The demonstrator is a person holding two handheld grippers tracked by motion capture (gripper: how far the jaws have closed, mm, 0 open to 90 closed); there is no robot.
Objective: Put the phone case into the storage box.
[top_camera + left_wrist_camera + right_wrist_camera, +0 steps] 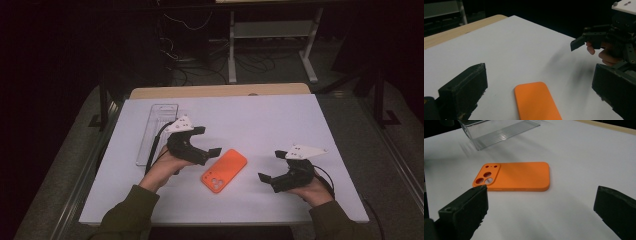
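Observation:
An orange phone case lies back-up on the white table top, its camera cut-outs toward the near edge. The left gripper hovers just left of the case, open, with nothing between its fingers. The right gripper is a little to the right of the case, also open and holding nothing. In the left gripper view the orange case lies between the wide-apart jaws, with the right gripper beyond. In the right gripper view the case lies ahead of the jaws.
A clear plastic tray lies at the table's back left; in the right gripper view the tray sits behind the case. A wooden strip runs along the far edge. Beyond are a desk frame and cables on the floor.

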